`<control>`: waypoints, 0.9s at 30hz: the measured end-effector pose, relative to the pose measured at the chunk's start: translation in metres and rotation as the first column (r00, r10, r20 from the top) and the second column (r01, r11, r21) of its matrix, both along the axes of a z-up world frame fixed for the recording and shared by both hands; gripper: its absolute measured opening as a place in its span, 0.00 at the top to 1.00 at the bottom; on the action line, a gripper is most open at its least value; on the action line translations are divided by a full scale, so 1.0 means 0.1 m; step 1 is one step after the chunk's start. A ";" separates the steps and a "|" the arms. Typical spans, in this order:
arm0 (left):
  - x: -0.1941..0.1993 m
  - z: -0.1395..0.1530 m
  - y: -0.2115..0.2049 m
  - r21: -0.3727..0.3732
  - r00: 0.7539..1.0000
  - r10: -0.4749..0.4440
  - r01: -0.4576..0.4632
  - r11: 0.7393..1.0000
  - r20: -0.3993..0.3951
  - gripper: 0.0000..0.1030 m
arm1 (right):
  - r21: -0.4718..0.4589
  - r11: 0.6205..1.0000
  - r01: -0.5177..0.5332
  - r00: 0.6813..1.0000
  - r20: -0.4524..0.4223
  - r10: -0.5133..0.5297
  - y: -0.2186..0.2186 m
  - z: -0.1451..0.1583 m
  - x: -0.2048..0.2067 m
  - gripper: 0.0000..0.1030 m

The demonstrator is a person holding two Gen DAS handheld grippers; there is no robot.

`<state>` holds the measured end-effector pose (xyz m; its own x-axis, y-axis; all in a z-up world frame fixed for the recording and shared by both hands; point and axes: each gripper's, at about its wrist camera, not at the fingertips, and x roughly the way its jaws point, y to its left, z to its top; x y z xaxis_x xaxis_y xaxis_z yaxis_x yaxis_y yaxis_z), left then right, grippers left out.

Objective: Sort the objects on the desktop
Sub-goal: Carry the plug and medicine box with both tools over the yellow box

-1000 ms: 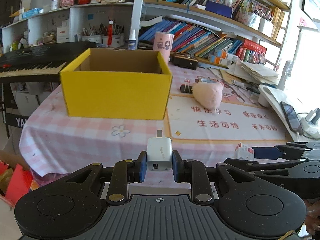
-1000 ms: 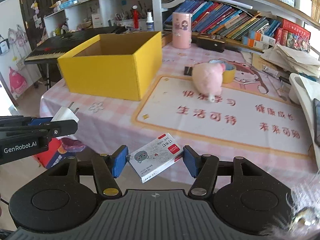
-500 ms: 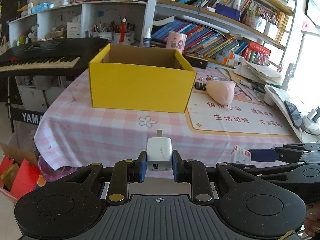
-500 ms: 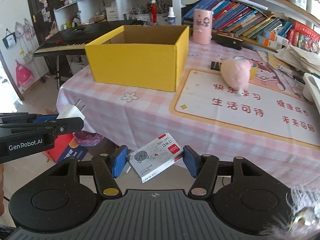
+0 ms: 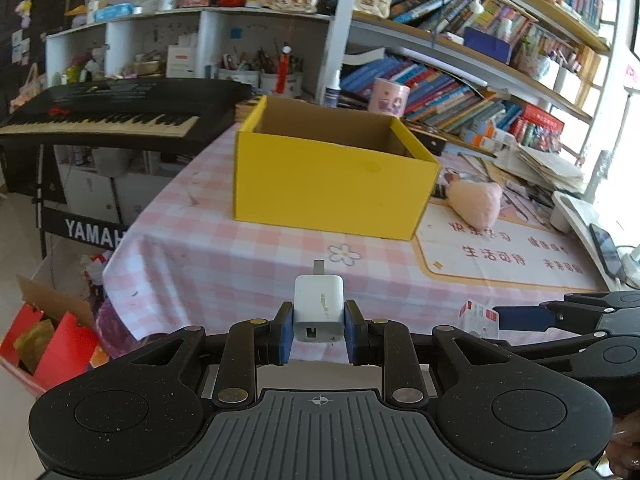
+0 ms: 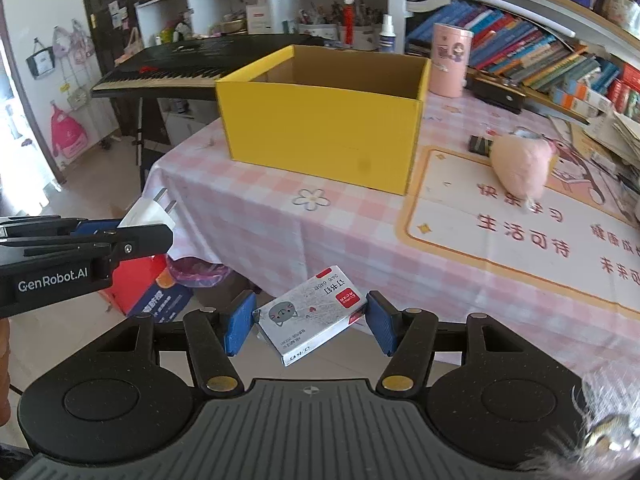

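My left gripper (image 5: 319, 330) is shut on a white USB charger plug (image 5: 319, 312), prongs pointing forward; the plug also shows in the right wrist view (image 6: 150, 212). My right gripper (image 6: 310, 326) is shut on a small white staples box (image 6: 310, 316) with a cat picture and a red corner; the box also shows in the left wrist view (image 5: 478, 316). Both grippers hang off the near edge of the table. An open yellow cardboard box (image 5: 332, 176) (image 6: 324, 120) stands on the pink checked tablecloth (image 5: 240, 256), well ahead of both grippers.
A pink plush toy (image 6: 518, 164) lies on a printed desk mat (image 6: 520, 232) right of the yellow box. A pink cup (image 6: 450, 60), books and papers line the back. A black keyboard (image 5: 100, 116) stands at the left. Red boxes (image 5: 48, 340) sit on the floor.
Both grippers have drawn back from the table and swung left, still holding their objects. The yellow box now looks farther away and more to the right.
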<state>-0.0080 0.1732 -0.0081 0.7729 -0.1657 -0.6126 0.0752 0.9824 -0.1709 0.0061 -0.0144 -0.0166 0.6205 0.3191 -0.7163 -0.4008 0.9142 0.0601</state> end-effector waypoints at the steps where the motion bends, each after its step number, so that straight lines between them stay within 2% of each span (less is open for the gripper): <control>1: 0.00 0.01 0.02 -0.001 1.000 0.006 -0.006 1.000 0.001 0.77 | -0.001 1.000 -0.007 1.000 0.000 0.007 0.03 0.00 0.01 0.44; 16: 0.15 -0.04 0.09 -0.005 1.000 0.025 -0.025 1.000 -0.012 0.77 | -0.006 0.999 -0.050 0.999 -0.021 0.050 0.17 -0.03 0.16 0.44; 20: 0.28 0.02 0.05 0.020 1.000 0.017 -0.017 1.000 0.018 0.77 | 0.011 0.999 -0.045 0.999 -0.005 0.045 0.16 -0.02 0.25 0.44; 27: 0.67 0.25 -0.02 0.067 0.995 -0.003 -0.003 0.998 0.097 0.77 | 0.072 0.996 -0.044 0.999 0.030 0.042 0.15 0.07 0.69 0.44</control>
